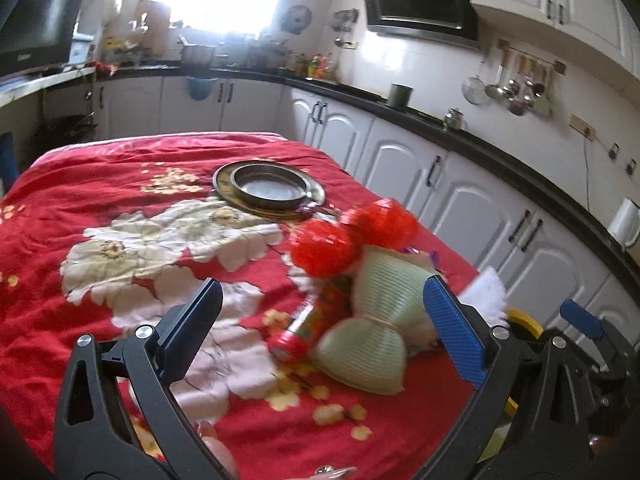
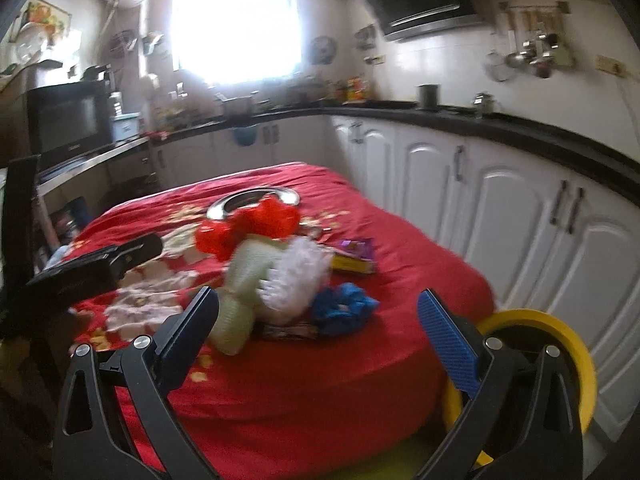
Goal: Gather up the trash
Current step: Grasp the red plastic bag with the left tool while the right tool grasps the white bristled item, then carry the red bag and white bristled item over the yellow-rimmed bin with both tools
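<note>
Both grippers hovered above the near edge of a table (image 1: 100, 184) draped in a red floral cloth, each with fingers spread wide and holding nothing. The left gripper (image 1: 320, 328) framed a heap of trash close to the table's right edge: a pale green ribbed wrapper (image 1: 372, 320), red mesh balls (image 1: 324, 248) and a red snack tube (image 1: 304, 320). Judging from this, the step was an approach to a first pick. It would go best by lowering straight over one loose piece and closing on it alone, without catching the cloth.

The right gripper (image 2: 316, 328) alone showed a white frilly piece (image 2: 296, 276), a blue crumpled wrapper (image 2: 344, 304), a purple packet (image 2: 354, 254) and a yellow-rimmed bin (image 2: 560, 344) off the table's near right corner. The left view showed more clearly a metal dish (image 1: 268, 188) toward the far edge.
</note>
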Tool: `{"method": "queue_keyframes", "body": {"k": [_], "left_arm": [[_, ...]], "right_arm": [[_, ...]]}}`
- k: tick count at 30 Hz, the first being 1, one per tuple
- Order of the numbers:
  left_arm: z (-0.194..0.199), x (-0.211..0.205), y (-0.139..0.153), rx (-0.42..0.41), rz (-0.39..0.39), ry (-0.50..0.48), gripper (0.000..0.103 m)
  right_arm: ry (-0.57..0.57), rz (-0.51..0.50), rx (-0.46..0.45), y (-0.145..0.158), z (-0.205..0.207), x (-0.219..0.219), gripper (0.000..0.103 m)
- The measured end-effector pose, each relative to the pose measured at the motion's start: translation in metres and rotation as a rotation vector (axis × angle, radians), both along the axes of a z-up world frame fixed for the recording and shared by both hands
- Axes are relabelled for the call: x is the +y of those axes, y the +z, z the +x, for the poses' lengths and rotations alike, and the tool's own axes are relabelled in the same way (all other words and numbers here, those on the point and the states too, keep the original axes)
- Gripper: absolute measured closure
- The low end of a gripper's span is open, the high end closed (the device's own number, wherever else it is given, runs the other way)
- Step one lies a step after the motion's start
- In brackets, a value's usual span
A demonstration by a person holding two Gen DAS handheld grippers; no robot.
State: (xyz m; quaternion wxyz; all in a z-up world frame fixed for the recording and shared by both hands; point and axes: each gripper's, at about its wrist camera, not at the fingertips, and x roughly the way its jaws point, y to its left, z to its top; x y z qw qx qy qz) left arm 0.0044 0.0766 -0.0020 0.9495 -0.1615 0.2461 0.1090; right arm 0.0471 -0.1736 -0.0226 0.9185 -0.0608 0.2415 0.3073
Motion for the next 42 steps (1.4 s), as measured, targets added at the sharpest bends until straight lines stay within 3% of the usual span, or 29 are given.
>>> {"method": "queue_keyframes", "body": {"k": [8, 14, 16, 18, 22, 27, 29, 35, 37, 42], "left_arm": [[0.034, 0.03, -0.003, 0.059, -0.014, 0.008, 0.011], [0.074, 0.039, -0.018, 0.129, -0.093, -0.019, 0.011], [0.083, 0.043, -0.021, 0.124, -0.142, -0.03, 0.011], [0.091, 0.045, -0.023, 0.106, -0.176, -0.044, 0.011], [0.103, 0.052, -0.03, 0.092, -0.251, -0.07, 0.011], [0.111, 0.052, -0.04, 0.124, -0.303, -0.083, 0.011], [0.112, 0.05, -0.04, 0.127, -0.307, -0.09, 0.02], [0.113, 0.049, -0.038, 0.125, -0.311, -0.103, 0.054], [0.11, 0.048, -0.035, 0.121, -0.296, -0.097, 0.073], [0.101, 0.049, -0.027, 0.106, -0.273, -0.084, 0.085]], "right_arm": [[0.037, -0.003, 0.062, -0.003, 0.032, 0.028, 0.006], [0.037, -0.025, 0.11, -0.014, 0.056, 0.041, 0.007], [0.046, -0.031, 0.121, -0.017, 0.059, 0.042, 0.012], [0.057, -0.041, 0.142, -0.022, 0.063, 0.044, 0.026], [0.07, -0.037, 0.178, -0.029, 0.069, 0.045, 0.043], [0.091, -0.035, 0.208, -0.035, 0.074, 0.042, 0.077], [0.088, -0.032, 0.208, -0.035, 0.075, 0.04, 0.083], [0.092, -0.016, 0.193, -0.023, 0.073, 0.031, 0.084], [0.089, -0.009, 0.182, -0.017, 0.072, 0.026, 0.084], [0.078, 0.01, 0.176, -0.007, 0.07, 0.013, 0.084]]}}
